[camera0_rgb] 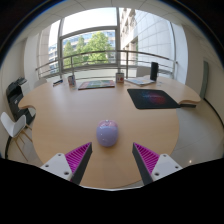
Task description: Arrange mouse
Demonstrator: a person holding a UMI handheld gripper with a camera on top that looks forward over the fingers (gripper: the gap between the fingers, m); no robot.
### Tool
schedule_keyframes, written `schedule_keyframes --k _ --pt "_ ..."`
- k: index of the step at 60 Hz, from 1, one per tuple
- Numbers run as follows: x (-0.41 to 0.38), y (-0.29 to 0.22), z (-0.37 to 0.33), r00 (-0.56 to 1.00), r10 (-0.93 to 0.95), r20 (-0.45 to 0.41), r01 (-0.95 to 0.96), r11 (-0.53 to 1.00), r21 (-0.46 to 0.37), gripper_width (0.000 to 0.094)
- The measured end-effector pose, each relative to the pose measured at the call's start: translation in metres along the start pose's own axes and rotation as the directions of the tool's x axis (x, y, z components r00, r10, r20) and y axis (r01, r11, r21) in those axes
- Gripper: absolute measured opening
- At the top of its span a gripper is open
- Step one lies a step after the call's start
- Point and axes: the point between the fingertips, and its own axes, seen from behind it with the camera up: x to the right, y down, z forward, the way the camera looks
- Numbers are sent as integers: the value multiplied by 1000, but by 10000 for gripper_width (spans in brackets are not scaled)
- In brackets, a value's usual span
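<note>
A light purple mouse sits on the wooden table, just ahead of my fingers and about midway between them. A dark mouse mat with a coloured pattern lies beyond it to the right. My gripper is open and empty, its magenta pads spread wide at either side, a little short of the mouse.
A book or tablet lies at the far side of the table. A dark upright object stands at the far right. Chairs stand to the left. Large windows and a railing lie beyond the table.
</note>
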Motion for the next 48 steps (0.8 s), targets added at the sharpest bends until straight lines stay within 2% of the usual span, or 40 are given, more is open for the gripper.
schedule_keyframes --k 9,22,27,34,38,43,48 --pt "-12 -16 60 999 -21 -27 21 1000 5 826" --pt "-23 -22 85 999 -32 7 32 999 -7 594" --pt "-22 -21 87 999 -49 16 49 999 -17 568" --pt "-23 -24 87 998 -57 20 58 997 -54 469" --pt "-28 -30 86 995 -84 45 87 994 -63 468" --pt "-46 -76 71 986 -96 134 96 995 13 468" --pt "-50 -152 52 971 -128 201 101 986 136 466"
